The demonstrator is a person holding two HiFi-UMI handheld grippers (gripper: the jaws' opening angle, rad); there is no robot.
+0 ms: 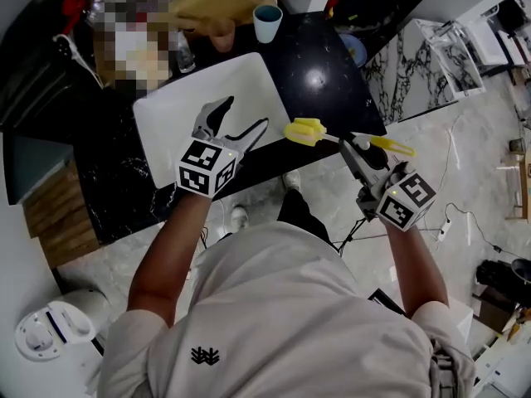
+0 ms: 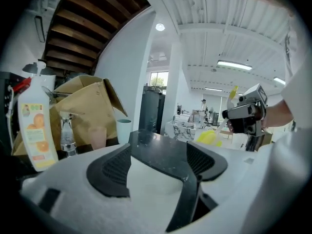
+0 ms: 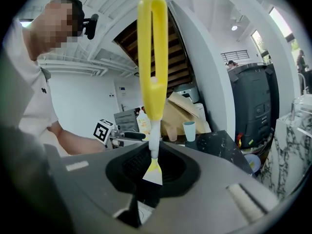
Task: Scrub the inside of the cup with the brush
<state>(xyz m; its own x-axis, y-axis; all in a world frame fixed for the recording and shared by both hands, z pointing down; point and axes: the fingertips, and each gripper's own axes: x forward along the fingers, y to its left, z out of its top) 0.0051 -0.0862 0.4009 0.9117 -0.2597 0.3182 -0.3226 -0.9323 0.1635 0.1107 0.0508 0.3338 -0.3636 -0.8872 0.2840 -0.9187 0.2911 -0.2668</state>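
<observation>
Two hand-held grippers were in play, with one brush, one pale blue cup, one white tray and one table under them. The left hand-held gripper (image 1: 246, 113) (image 2: 158, 165) hovered over the white tray (image 1: 174, 110) with its jaws well apart and nothing between them. The right hand-held gripper (image 1: 357, 146) (image 3: 153, 172) had its jaws closed on the brush (image 1: 309, 131) (image 3: 151, 57), pinching the thin neck below the yellow handle. From the head view the brush lay crosswise, its chunky yellow head sticking out towards the left hand-held gripper, between the two, near the front edge of the black table (image 1: 319, 69). The cup (image 1: 267, 21) (image 2: 123, 130) (image 3: 189, 130) stood upright at the far side of the table, beyond the tray, well apart from both hand-held grippers and from the brush. Beside it, seen from the left gripper view, were one brown paper bag (image 2: 92, 106) and one white bottle with an orange label (image 2: 35, 130).
</observation>
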